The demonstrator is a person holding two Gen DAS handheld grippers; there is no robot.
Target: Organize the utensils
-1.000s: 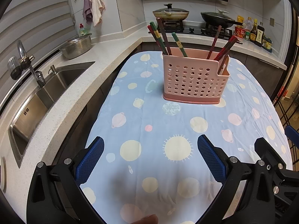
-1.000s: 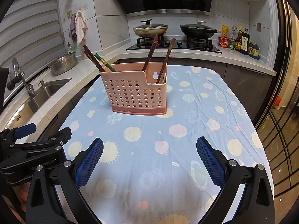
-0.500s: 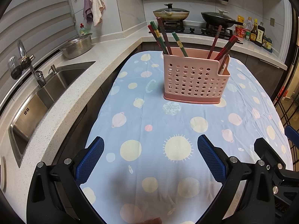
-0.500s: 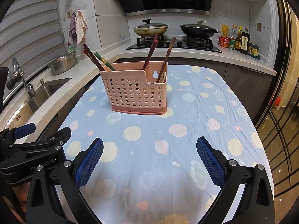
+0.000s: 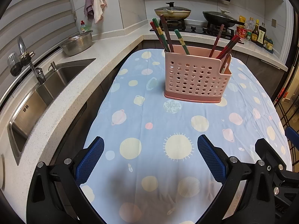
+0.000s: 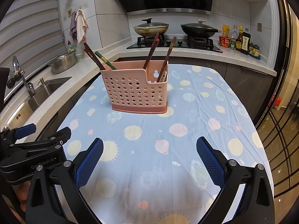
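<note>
Where chopsticks (image 5: 169, 37) enter caddy (image 5: 196, 78), tips vanish (hidden).

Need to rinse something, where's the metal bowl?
In the left wrist view, the metal bowl sits far left on the counter, beyond the sink, beside the dish soap bottle.

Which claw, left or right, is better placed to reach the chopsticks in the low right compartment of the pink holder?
Probably the right claw. Both claws are open and empty, but the holder shows its low compartment nearer the middle of the right view. From the left claw it sits far off to the right.
</note>
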